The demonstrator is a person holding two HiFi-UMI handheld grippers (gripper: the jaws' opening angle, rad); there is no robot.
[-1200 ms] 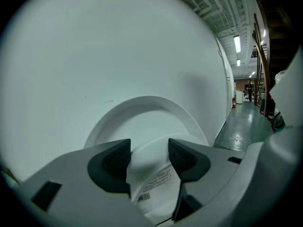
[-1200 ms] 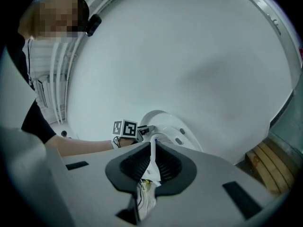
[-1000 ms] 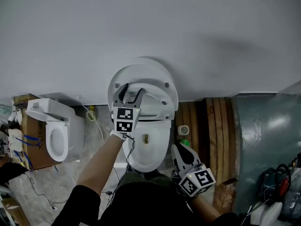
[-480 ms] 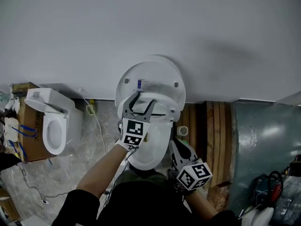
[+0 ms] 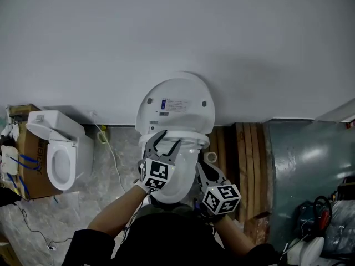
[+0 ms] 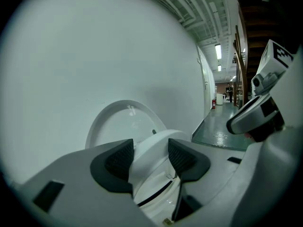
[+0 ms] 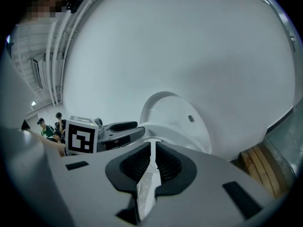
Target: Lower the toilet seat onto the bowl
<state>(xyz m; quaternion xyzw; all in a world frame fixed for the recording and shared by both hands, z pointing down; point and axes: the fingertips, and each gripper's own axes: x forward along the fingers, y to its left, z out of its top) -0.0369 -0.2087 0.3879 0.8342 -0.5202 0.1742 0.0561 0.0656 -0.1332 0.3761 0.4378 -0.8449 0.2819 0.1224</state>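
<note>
A white toilet stands against the wall with its lid (image 5: pixel 176 101) raised. Below the lid, the toilet seat (image 5: pixel 191 138) is tilted partway down over the bowl (image 5: pixel 183 173). My left gripper (image 5: pixel 165 143) reaches over the bowl, its jaws on either side of the seat's front rim. In the left gripper view, the seat (image 6: pixel 156 143) fills the gap between the pads of the left gripper (image 6: pixel 150 157), with the lid (image 6: pixel 120 122) behind. My right gripper (image 5: pixel 202 168) hangs shut and empty at the bowl's right side. In its own view, the right gripper (image 7: pixel 152 160) points toward the lid (image 7: pixel 173 110).
A second white toilet (image 5: pixel 55 154) sits at the left beside a cardboard box (image 5: pixel 30 173). A cable (image 5: pixel 112 154) trails on the floor between the toilets. Wooden planks (image 5: pixel 244 154) and a small cup (image 5: pixel 211 157) lie right of the bowl, then a grey-green panel (image 5: pixel 302 159).
The left gripper has come down and toward me with the seat, which has swung away from the upright lid. The right gripper has shifted slightly left, closer to the bowl.
</note>
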